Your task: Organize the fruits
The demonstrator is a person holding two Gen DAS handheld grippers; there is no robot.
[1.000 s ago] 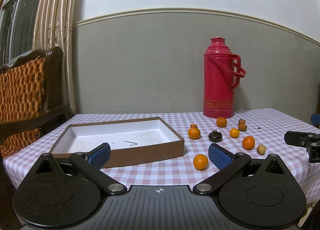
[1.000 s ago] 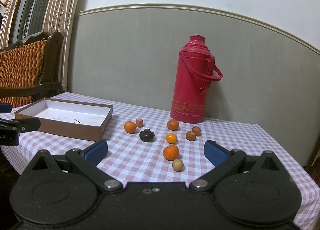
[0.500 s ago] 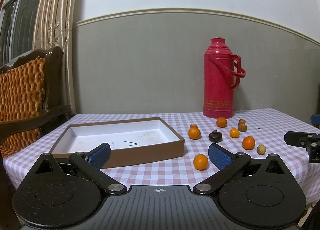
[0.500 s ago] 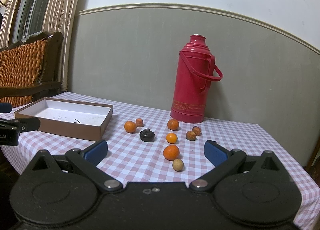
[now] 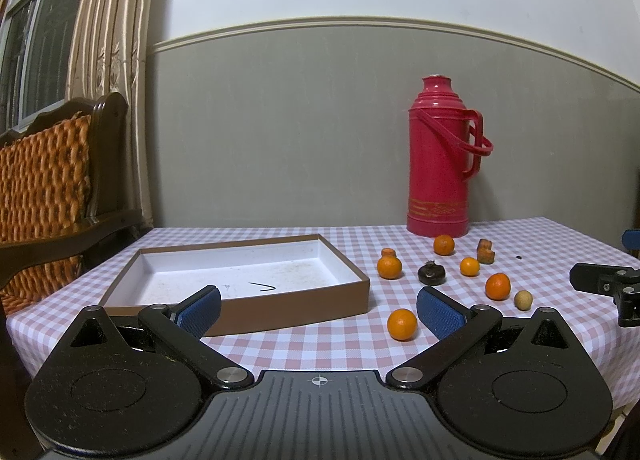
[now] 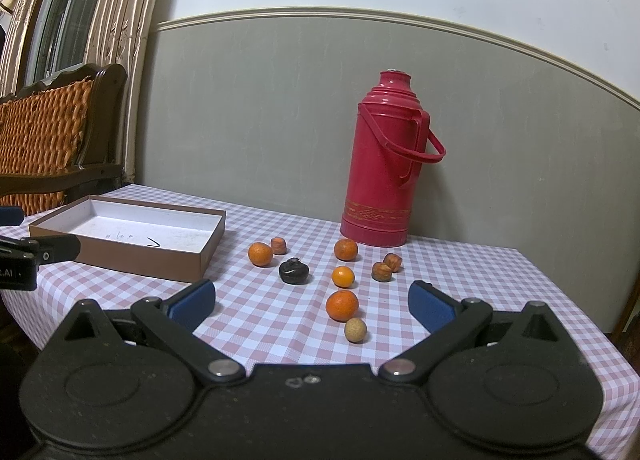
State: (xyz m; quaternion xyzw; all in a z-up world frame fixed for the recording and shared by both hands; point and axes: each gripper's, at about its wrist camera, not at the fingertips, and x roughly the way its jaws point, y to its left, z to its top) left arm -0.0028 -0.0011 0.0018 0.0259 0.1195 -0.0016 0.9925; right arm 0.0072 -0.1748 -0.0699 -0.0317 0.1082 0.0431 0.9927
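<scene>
A: Did anything move since a second ago?

B: No. Both views look the same as before. The left gripper (image 5: 318,306) has its blue pads spread wide with nothing between them. The right gripper (image 6: 312,298) is spread wide too, and it holds nothing.

A: Where is the fruit?

B: It all sits on the counter (image 5: 280,344) with the pink checked cloth, none of it in the box (image 5: 280,312). In the left view the nearest orange (image 5: 401,324) lies just beside the right blue pad (image 5: 438,312), at about 3 o'clock from the box's near corner. More oranges sit farther back: one (image 5: 389,267) at 12 o'clock from the nearest orange, one (image 5: 444,245) in front of the red flask (image 5: 438,164), a small one (image 5: 469,266), and one (image 5: 498,286) toward 2 o'clock.

A: What else is there?

B: A dark fruit (image 5: 431,274) sits in the middle of the group. A little tan ball (image 5: 523,299) lies just beside the 2 o'clock orange. Two small brown fruits (image 5: 485,251) touch each other near the flask.

A: And the box?

B: It is open, brown outside, white inside, with a small dark mark (image 5: 262,287) on its floor. The fruit group lies at 3 o'clock from it.
</scene>
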